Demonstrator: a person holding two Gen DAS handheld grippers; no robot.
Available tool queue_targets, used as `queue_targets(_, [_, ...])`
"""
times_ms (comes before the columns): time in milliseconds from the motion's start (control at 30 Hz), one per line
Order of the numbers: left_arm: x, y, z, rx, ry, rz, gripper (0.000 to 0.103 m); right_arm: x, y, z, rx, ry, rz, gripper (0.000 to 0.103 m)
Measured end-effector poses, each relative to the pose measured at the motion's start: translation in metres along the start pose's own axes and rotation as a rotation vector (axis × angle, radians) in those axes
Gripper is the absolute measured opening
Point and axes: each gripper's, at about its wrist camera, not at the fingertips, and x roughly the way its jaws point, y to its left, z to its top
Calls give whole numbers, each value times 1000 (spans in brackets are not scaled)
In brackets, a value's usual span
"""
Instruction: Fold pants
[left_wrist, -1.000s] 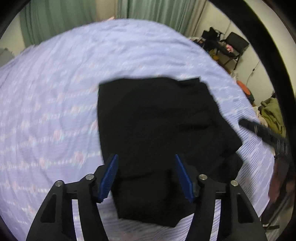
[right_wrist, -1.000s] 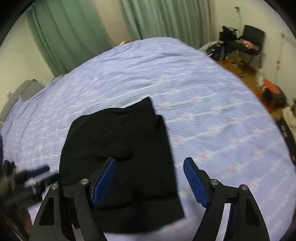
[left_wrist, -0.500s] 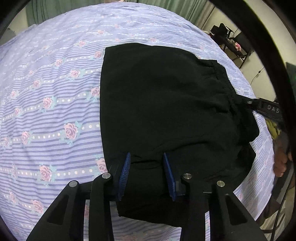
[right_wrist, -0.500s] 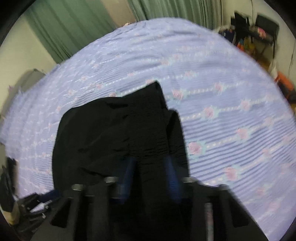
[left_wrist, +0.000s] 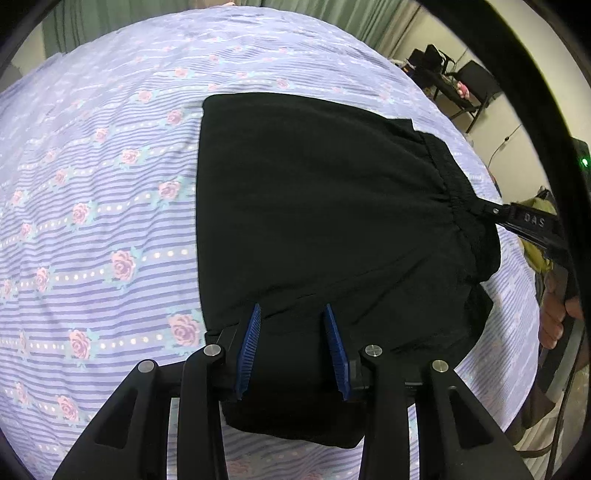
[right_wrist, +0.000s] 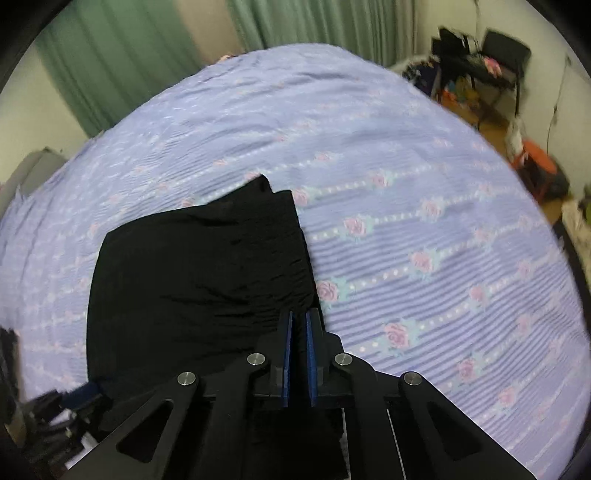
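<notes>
in the left wrist view, green curtains (left_wrist: 122, 22) hang at the far left behind a bed covered by a lilac striped bedspread (left_wrist: 103, 206) printed with pink roses and dotted rows. the black pants (left_wrist: 325, 229), folded into a compact block, lie on it toward the near right side of the bed. the left gripper (left_wrist: 291, 347) has its blue pads apart, one on each side of a fold at the near edge of the pants; whether it pinches the cloth cannot be told. further right, the right gripper (left_wrist: 524, 221) reaches in at the gathered waistband, and a chair (left_wrist: 476, 85) stands by the wall.

in the right wrist view, curtains (right_wrist: 122, 70) again fill the left, the pants (right_wrist: 199, 280) sit left of centre, and the right gripper (right_wrist: 298, 347) is clamped on their right edge, pads almost together. the bedspread (right_wrist: 424, 229) stretches right toward cluttered furniture (right_wrist: 476, 77) and an orange object (right_wrist: 535, 166) on the floor.
</notes>
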Motion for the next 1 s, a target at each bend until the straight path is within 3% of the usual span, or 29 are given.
queue_targets(67, [0, 0, 0, 9, 5, 8, 42, 6, 0, 1, -7, 13, -38, 14])
queue_targets(133, [1, 0, 3, 8, 14, 14, 47, 7, 1, -2, -23, 20, -100, 39])
queue_targets(200, [-4, 0, 2, 3, 25, 18, 54, 0, 2, -9, -36, 9, -185, 56])
queue_targets(333, [-23, -5, -9, 10, 26, 20, 61, -37, 3, -31, -30, -20, -304, 65])
queue_targets(433, [-47, -4, -25, 8, 29, 22, 61, -74, 12, -51, -19, -30, -261, 67])
queue_targets(733, [-159, 12, -62, -38, -88, 118, 61, -161, 79, -114, -71, -79, -27, 69])
queue_targets(867, [-191, 31, -60, -17, -136, 148, 62, -178, 116, -136, -98, -119, 33, 69])
queue_targets(1000, [-195, 52, -47, 9, -141, 182, 62, -177, 151, -151, -75, -144, 91, 69])
